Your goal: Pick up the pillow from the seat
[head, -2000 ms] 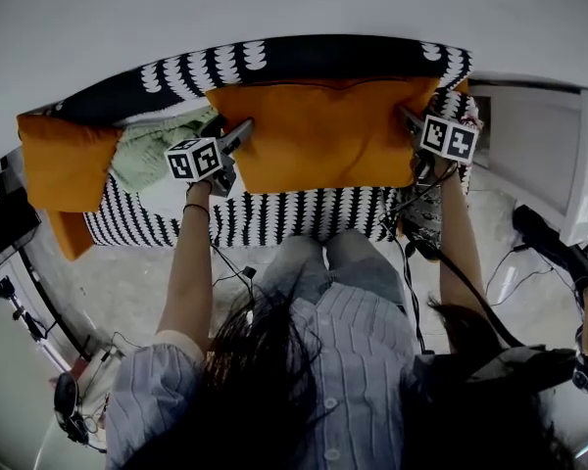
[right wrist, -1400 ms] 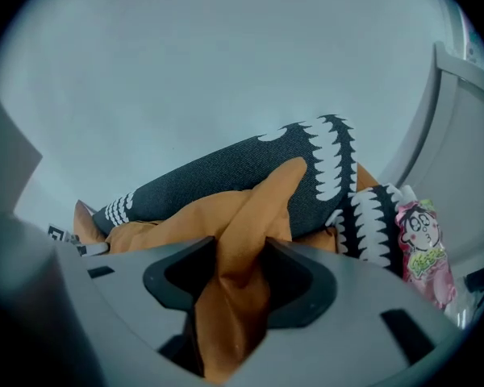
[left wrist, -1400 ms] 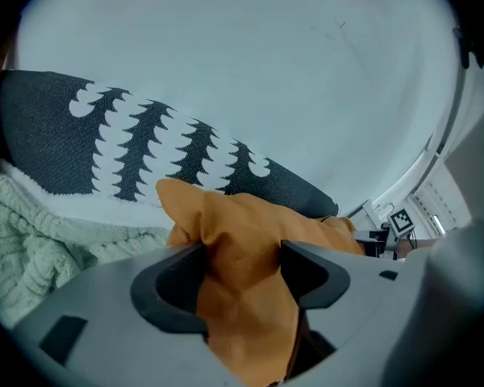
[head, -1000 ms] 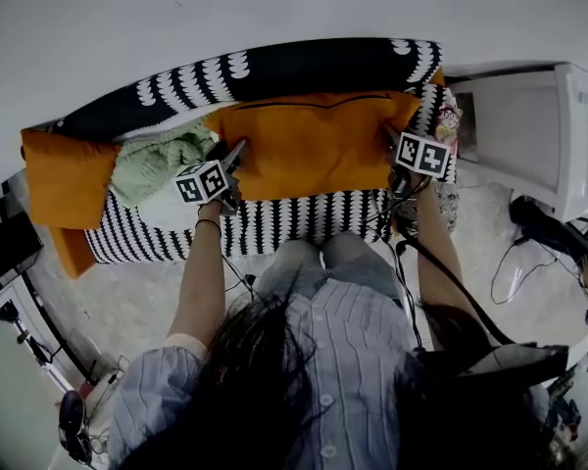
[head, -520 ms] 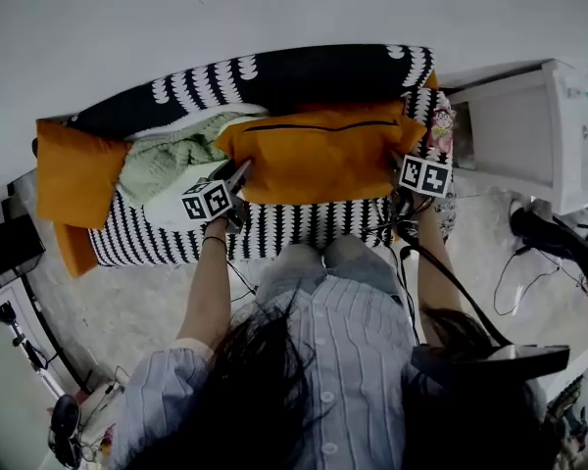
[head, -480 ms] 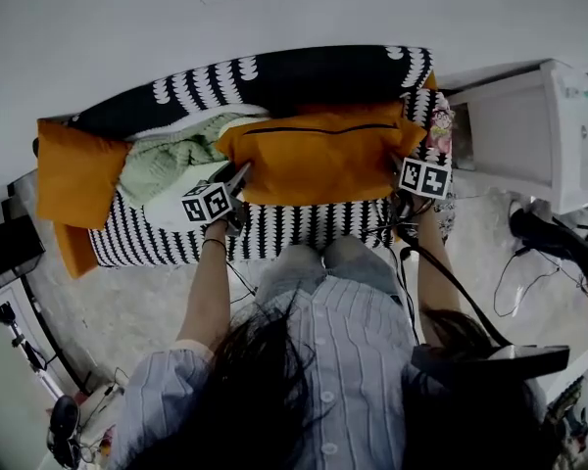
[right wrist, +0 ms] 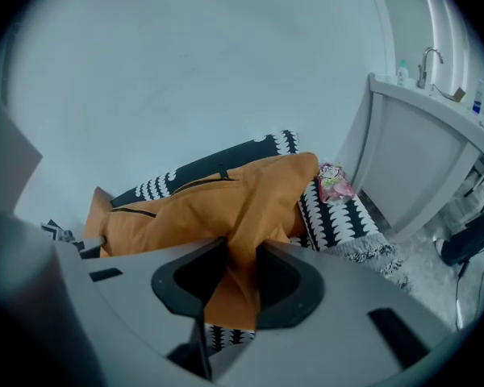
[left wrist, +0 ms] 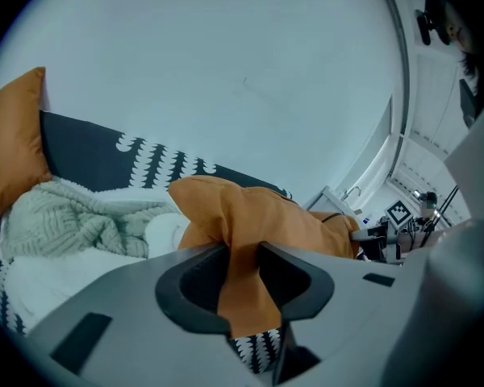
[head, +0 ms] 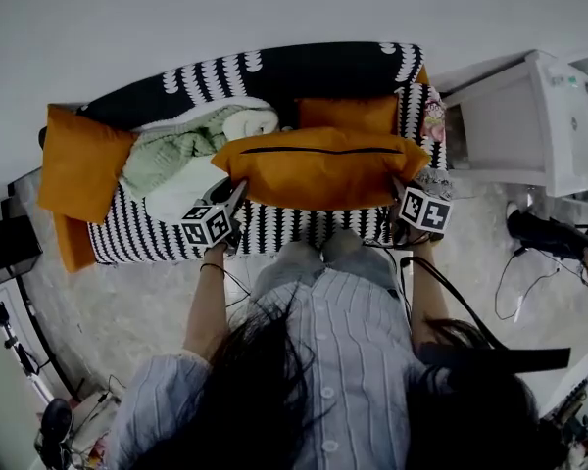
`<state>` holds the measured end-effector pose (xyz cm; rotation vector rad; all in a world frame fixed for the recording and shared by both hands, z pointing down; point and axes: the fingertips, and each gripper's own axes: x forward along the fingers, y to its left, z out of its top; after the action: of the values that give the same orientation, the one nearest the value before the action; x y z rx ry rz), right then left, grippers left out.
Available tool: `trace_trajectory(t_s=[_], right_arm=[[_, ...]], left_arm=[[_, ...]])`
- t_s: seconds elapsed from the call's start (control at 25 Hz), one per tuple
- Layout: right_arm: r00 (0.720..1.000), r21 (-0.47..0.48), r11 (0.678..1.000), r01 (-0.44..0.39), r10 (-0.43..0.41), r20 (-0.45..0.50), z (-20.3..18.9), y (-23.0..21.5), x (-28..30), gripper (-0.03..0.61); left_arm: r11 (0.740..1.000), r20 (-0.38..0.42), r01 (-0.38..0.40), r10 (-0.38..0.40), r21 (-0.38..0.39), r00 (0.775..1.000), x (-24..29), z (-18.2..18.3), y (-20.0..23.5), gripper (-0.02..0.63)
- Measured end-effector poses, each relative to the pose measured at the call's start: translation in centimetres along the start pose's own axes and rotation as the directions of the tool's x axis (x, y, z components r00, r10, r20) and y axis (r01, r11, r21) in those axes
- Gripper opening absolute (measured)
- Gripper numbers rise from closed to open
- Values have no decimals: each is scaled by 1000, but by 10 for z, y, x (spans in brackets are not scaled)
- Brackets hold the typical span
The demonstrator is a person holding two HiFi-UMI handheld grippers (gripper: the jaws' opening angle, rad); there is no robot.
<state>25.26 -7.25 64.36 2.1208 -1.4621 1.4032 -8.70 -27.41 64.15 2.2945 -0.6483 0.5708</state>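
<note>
Left end of sofa (head: 274, 67): an orange cushion (head: 78, 164) leans against the armrest. Just beside it, a green knit blanket (head: 176, 155) lies bunched on the seat.

Left gripper (head: 235, 194): the jaws have just been closing and stand narrow, pinching the left corner of the pillow (head: 318, 167). In the left gripper view the orange fabric (left wrist: 258, 216) is clamped between both jaws of the gripper (left wrist: 244, 252).

Pillow: orange, zip side up, spanning the front part of the seat between the two grippers. Contact with the seat cannot be determined.

Right gripper (head: 399, 186): the jaws have just been closing and stand narrow, pinching the right corner. The right gripper view shows fabric (right wrist: 226, 196) gripped between its jaws (right wrist: 240, 256).

Right of the sofa: a white cabinet (head: 510, 125).
</note>
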Motion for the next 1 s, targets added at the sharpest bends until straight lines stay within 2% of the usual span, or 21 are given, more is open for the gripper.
trace_trajectory(t_s=[0.28,0.52,0.76,1.0], right_arm=[[995,-56,997,-57,62,81,-3,39,-26,110],[987,-111,988,-103,116,116,-9,77,-49,106],[979,-154,978,-139,159,127,-14,104,-62,103],[973,-218,959,-183,208,98,-5,121,-61,103]], left_arm=[[997,135,-65,71,-52,988,-56,-1,5,118],[988,252,-102,129,-120,959,-114,-3,10,110],[983,324,-130,165,-128,932,-156,-6,12,106],[972,387,-162,218,-173,896,-185,-9,9,101]])
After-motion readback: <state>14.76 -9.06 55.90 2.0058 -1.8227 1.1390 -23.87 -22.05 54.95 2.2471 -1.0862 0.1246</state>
